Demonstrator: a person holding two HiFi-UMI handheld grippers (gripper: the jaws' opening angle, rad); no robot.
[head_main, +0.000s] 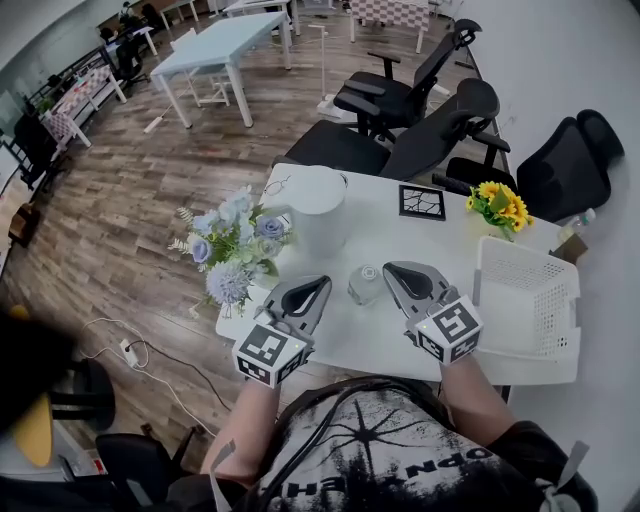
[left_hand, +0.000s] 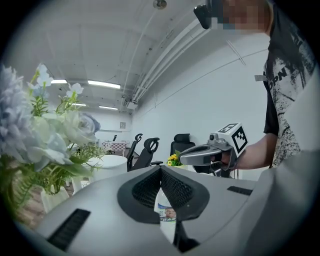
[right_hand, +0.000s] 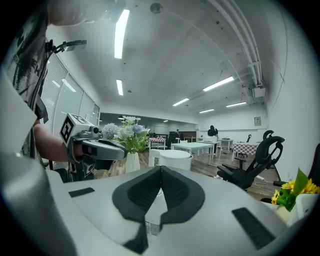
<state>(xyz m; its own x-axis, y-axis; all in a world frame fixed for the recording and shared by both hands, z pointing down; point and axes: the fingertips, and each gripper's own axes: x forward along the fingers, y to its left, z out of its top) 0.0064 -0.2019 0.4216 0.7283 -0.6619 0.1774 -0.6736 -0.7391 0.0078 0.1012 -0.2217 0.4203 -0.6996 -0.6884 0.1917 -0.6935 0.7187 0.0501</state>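
White table (head_main: 360, 335) edge under left gripper (head_main: 323, 283).

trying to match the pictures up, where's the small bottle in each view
Head view: small bottle on the table, between left gripper and right gripper.
Left gripper view: small bottle low centre, behind the gap between the fingers.
Right gripper view: small bottle low centre, likewise.
Shared landmark: the blue flowers.

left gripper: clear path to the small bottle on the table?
Probably yes. The small bottle stands just right of the left gripper on the table, nothing between them; its jaws are together, though.
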